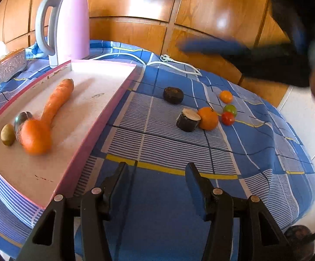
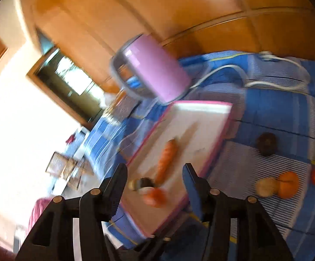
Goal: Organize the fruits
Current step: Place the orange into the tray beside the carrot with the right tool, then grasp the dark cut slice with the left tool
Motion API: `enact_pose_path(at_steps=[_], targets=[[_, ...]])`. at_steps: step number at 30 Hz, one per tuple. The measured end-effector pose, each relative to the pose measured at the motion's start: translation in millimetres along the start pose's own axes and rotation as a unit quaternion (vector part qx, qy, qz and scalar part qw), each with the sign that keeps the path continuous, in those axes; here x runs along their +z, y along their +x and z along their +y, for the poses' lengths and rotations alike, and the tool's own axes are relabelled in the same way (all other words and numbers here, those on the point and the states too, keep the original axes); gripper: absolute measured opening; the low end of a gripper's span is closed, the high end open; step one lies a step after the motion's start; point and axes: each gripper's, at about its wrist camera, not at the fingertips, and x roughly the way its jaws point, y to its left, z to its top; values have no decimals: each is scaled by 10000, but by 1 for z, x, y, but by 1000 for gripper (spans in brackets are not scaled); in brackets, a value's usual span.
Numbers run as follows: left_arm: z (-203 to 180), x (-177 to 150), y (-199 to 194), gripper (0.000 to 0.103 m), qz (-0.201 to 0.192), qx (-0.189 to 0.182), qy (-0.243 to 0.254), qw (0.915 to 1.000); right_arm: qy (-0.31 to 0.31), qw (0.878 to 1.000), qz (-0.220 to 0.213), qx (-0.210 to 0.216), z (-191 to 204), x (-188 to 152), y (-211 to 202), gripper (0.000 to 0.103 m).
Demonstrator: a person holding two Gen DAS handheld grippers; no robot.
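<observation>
Left tool (image 1: 157, 169): released, jaws apart with nothing between them, over bare cloth just beside the tray's near corner.
Right tool (image 2: 155, 171): released, nothing gripped; view heavily blurred, jaws above the tray's near end.
Tray (image 1: 105, 108): pink-rimmed, pale floor, on the left of the worktop (image 1: 161, 195), which wears a blue checked cloth.
In tray: carrot (image 1: 57, 100) lying lengthwise; orange fruit (image 1: 35, 137) at its near tip; dark fruit (image 1: 21, 119) touching the orange one; small brown kiwi (image 1: 8, 134) just beside it.
On cloth, outside tray: dark round piece (image 1: 173, 95); cut dark piece (image 1: 188, 119) touching an orange (image 1: 208, 118); red tomato (image 1: 227, 118), green tomato (image 1: 229, 109), small orange tomato (image 1: 226, 96) close together.
Behind tray: pink kettle (image 1: 70, 26) with white cord (image 1: 179, 65).
</observation>
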Motion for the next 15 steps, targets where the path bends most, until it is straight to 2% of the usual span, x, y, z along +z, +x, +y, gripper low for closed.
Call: enact_pose_path(at_steps=[5,9,10,12,15], targets=[[-6,7,3,55,43,-37,86,9999,744,9929,-436,-821,-65,-17,-34,54],[-16,21,9,55,10,-91,286,9995,1069,9837,-501,-1353,-101,-32,-50,54],[-19,25,12,55,28,-108,334,9994,1101,9821,-523,-1439,-104,-32,-49,53],[-24,32,20,55,89,-158,414,9990,1204,9790,-549,-1549,-114,-33,-52,46],[-30,41,33,55,150,-185,541,9983,1178,9782,-541,-1623,-122,-33,-49,45]])
